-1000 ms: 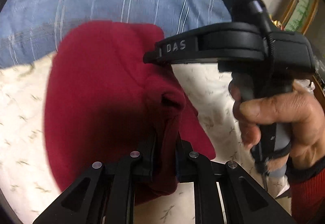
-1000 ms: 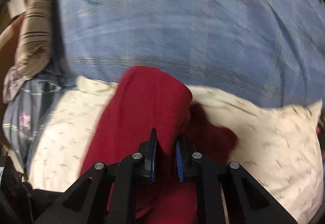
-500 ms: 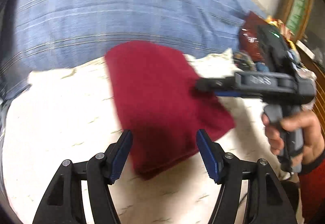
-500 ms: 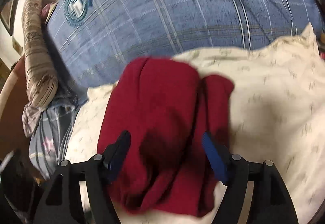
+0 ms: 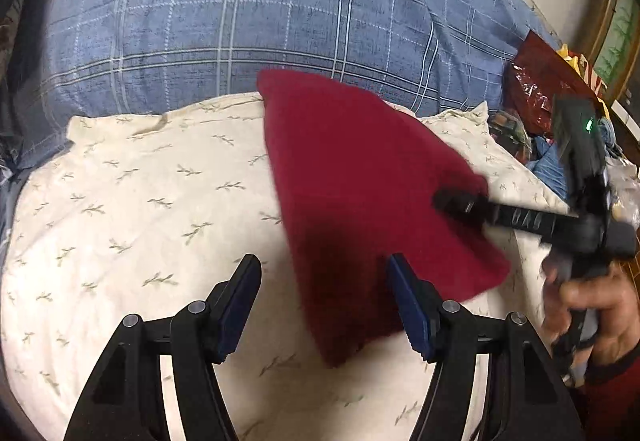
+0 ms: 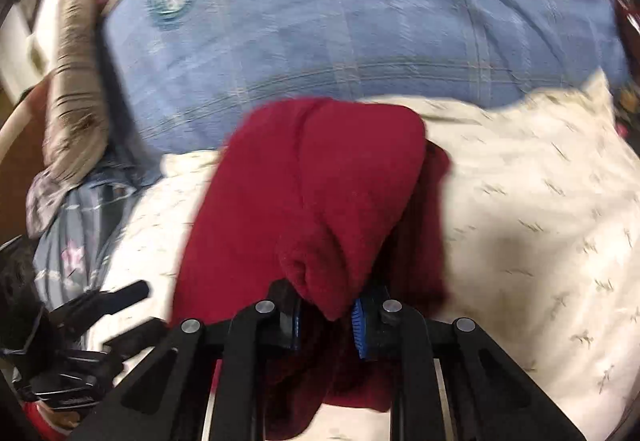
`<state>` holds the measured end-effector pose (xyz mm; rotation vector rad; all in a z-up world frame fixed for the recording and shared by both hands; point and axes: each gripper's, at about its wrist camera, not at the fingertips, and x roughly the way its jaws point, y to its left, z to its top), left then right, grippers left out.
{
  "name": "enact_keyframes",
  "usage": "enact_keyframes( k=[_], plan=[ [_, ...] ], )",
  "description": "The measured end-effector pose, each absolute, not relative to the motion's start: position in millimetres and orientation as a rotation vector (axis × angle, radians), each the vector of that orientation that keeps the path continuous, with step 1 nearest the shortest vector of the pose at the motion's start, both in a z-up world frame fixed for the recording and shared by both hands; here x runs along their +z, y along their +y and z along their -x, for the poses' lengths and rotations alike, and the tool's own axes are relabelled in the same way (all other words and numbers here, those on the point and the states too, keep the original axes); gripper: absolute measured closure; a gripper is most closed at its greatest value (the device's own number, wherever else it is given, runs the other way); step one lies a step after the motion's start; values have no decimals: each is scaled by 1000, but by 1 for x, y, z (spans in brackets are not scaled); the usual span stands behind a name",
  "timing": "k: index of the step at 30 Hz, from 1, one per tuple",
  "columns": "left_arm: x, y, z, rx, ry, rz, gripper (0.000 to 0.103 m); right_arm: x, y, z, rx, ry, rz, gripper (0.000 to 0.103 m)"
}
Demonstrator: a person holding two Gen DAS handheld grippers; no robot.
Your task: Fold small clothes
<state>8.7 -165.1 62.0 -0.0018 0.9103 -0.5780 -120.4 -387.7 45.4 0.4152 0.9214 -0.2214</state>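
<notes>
Right claw point(image 6: 326, 315) reclamped on red garment point(image 6: 312, 193)

Home bedroom. Work happens on a bed: cream sheet point(image 5: 132, 201) with a small leaf print under the fingers, blue plaid duvet point(image 5: 240, 13) with a round crest beyond them. Rolled striped fabric point(image 6: 76, 89) lies far left of the right fingers. Right of the left fingers: household clutter, a red plastic bag point(image 5: 536, 81), a framed picture point(image 5: 618, 37) on the wall.
</notes>
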Motion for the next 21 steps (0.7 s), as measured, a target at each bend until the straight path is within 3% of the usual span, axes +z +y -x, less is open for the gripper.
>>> enact_keyframes(
  k=[3,5,7,13,16,21],
  plan=[
    [53,-173,-16,-556,925,-30,38,40,-393,124,-195,922,-479,76],
    [50,-182,-23,-545,912,-46,38,56,-395,132,-221,890,-480,60],
    [44,-188,-27,-536,914,-53,38,76,-392,137,-280,828,-410,51],
    [31,-194,-33,-516,934,-24,34,73,-384,85,-221,828,-315,55],
    [26,-193,-35,-503,934,-4,33,45,-393,49,-278,889,-261,67],
    [23,-196,-39,-495,945,0,31,32,-403,35,-270,886,-310,66]
  ],
)
